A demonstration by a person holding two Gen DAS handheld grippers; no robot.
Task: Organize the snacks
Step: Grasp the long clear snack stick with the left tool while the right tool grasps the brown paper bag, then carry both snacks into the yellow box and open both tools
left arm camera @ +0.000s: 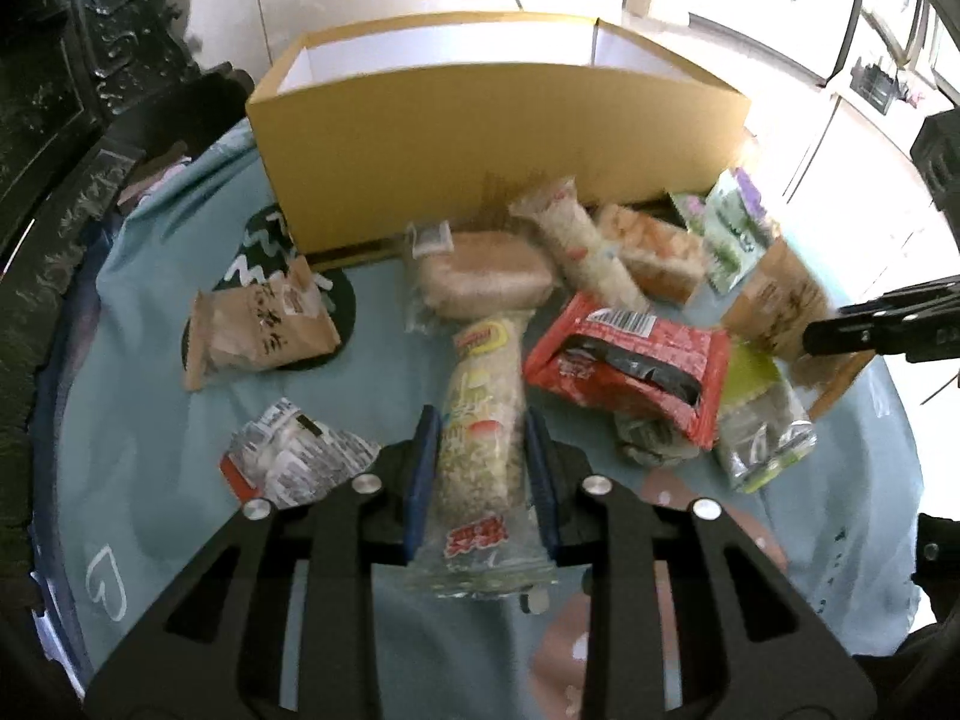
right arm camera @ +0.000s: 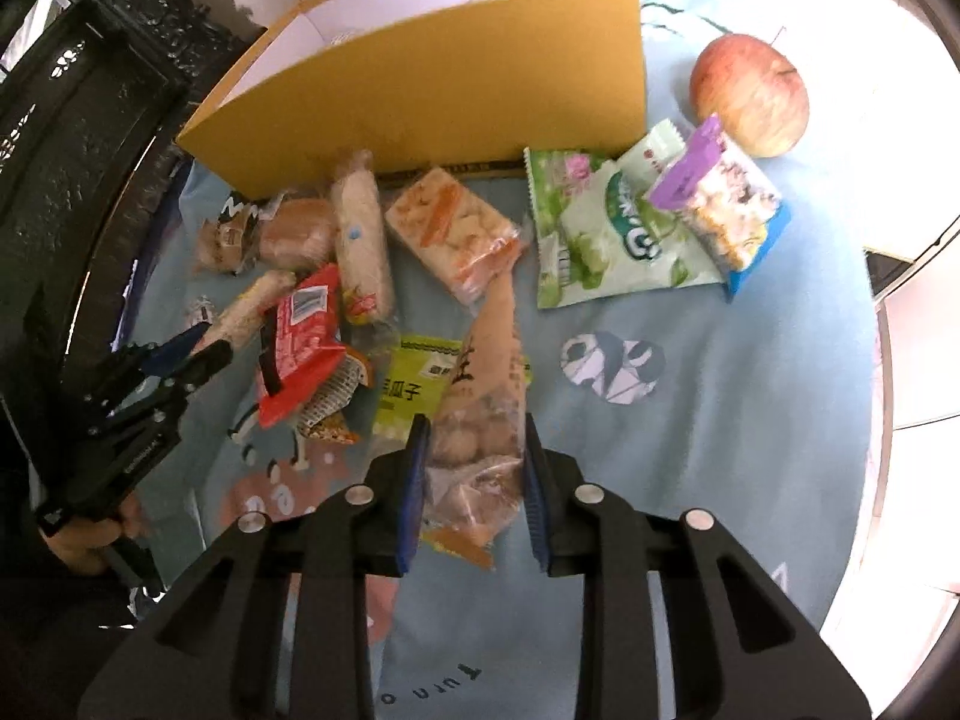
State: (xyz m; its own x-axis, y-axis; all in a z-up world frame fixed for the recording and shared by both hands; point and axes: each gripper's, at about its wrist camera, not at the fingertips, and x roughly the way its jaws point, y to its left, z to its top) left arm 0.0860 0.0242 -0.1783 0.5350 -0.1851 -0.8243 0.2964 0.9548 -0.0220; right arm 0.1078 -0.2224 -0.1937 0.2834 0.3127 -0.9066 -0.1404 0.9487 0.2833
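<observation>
Early stage: left tool [left arm camera: 480, 468] pinches a rice bar [left arm camera: 477, 420], right tool [right arm camera: 474, 474] pinches a brown pouch [right arm camera: 480, 396], both low over the surface, box [left arm camera: 498, 138] ahead looks empty, other snacks still scattered between.

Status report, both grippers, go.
Left gripper shut on rice-puff bar. Right gripper shut on brown snack bag. Yellow box ahead, open; loose snacks between.

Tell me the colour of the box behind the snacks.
Box: yellow outside, white inside; clearest in the left wrist view.
</observation>
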